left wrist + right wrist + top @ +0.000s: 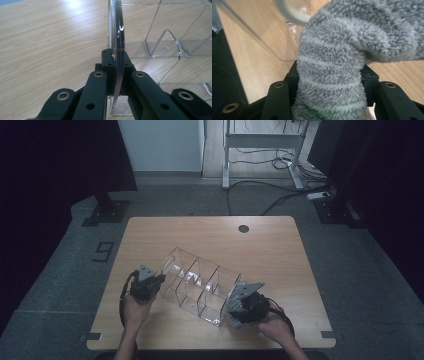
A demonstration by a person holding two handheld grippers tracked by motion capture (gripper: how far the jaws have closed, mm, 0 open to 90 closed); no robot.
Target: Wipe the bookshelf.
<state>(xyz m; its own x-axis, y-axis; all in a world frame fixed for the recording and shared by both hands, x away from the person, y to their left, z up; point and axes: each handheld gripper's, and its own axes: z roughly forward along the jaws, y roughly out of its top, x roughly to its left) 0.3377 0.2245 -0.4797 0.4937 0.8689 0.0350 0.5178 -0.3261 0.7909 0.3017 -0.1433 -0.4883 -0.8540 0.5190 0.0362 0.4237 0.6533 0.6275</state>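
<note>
Both hands low: left gripper (pixel 116 58) pinches organizer wall (pixel 119 37), right gripper (pixel 329 72) clamps sock (pixel 332 75)

The high view is dim and slightly soft; the surroundings sink into near black at both sides, while the pale wooden table (pixel 270 250) catches a muted, even light from above. In the left gripper view it is brighter — a pale sheen lies across the wood at upper left; glare streaks the edge of the clear plastic divided organiser (pixel 119 32). In the right gripper view the fuzzy grey striped sock (pixel 332 72) is sharp; the background blurs.
</note>
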